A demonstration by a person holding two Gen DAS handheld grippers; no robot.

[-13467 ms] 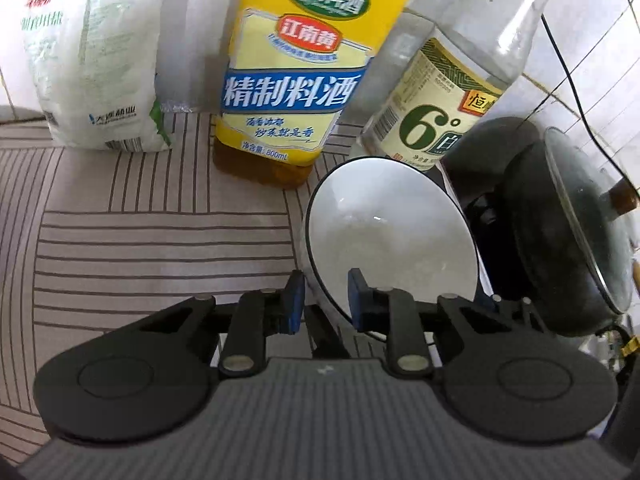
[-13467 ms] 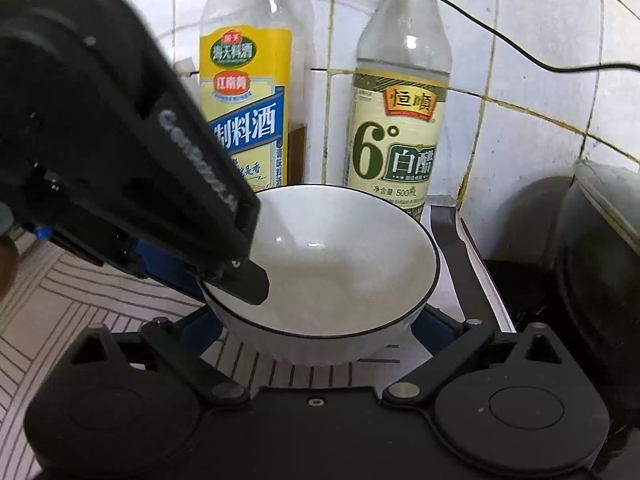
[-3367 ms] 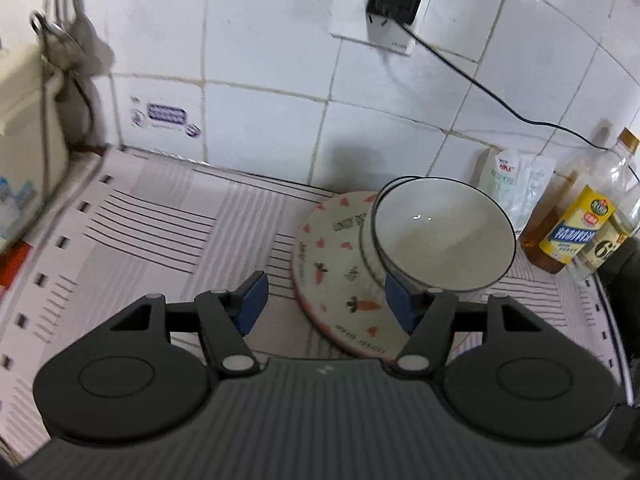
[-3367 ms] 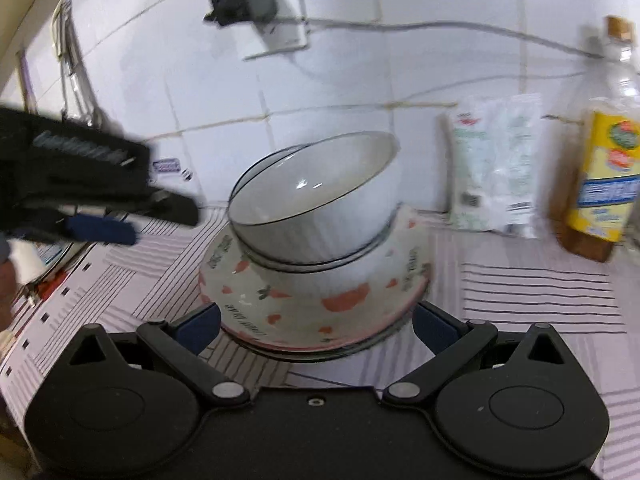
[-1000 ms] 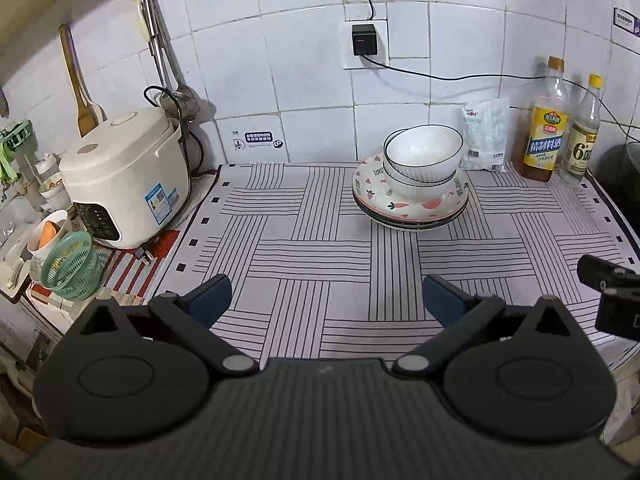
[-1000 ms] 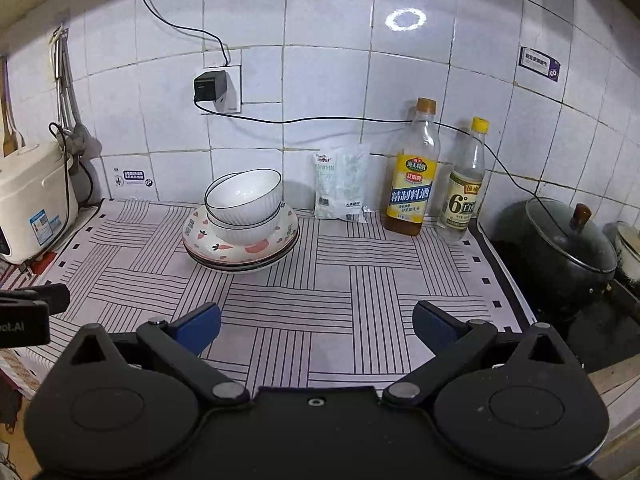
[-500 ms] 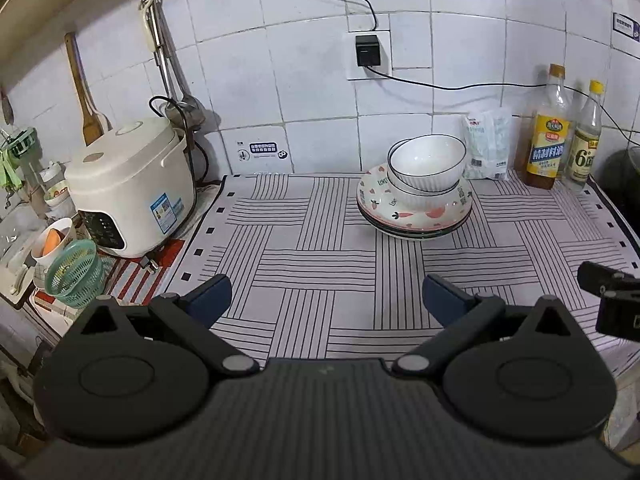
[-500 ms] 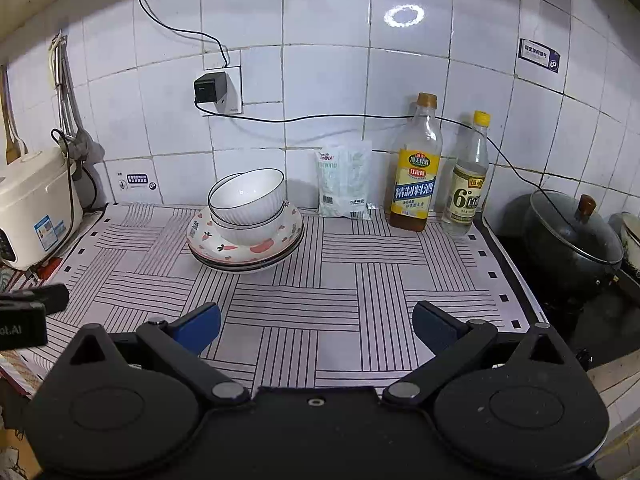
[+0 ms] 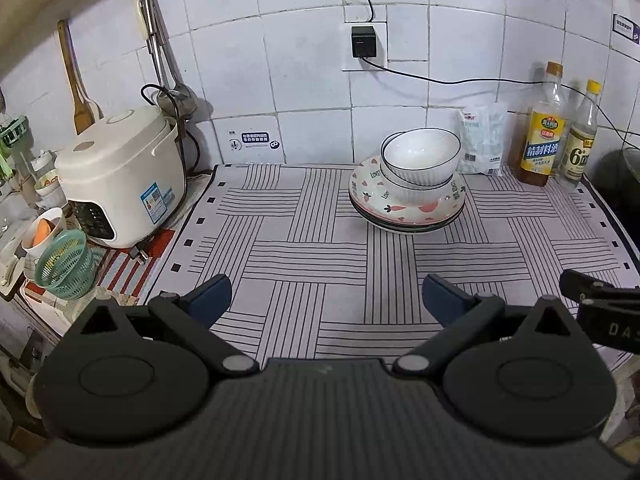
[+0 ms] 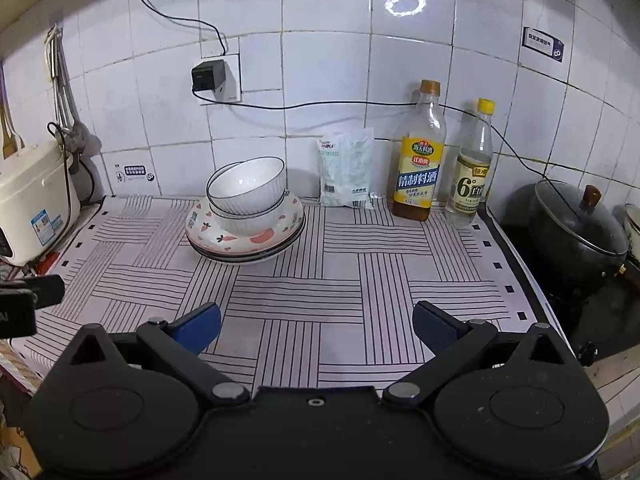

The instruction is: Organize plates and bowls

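We hold both the left hand-held gripper (image 9: 324,300) and right hand-held gripper (image 10: 316,326) spread apart and empty, well back from the bowls (image 9: 420,160) nested on the plates (image 9: 404,212) beside the bottle (image 9: 544,148), so the stack looks finished.

White bowls (image 9: 420,156) nested, tilted, atop stacked plates (image 9: 404,210) nr wall.

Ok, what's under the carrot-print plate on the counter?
More plates: dark-edged rims show beneath the carrot-print plate, but how many is unclear, and their faces are covered. The pile rests on the striped mat. Two white bowls sit nested on top.
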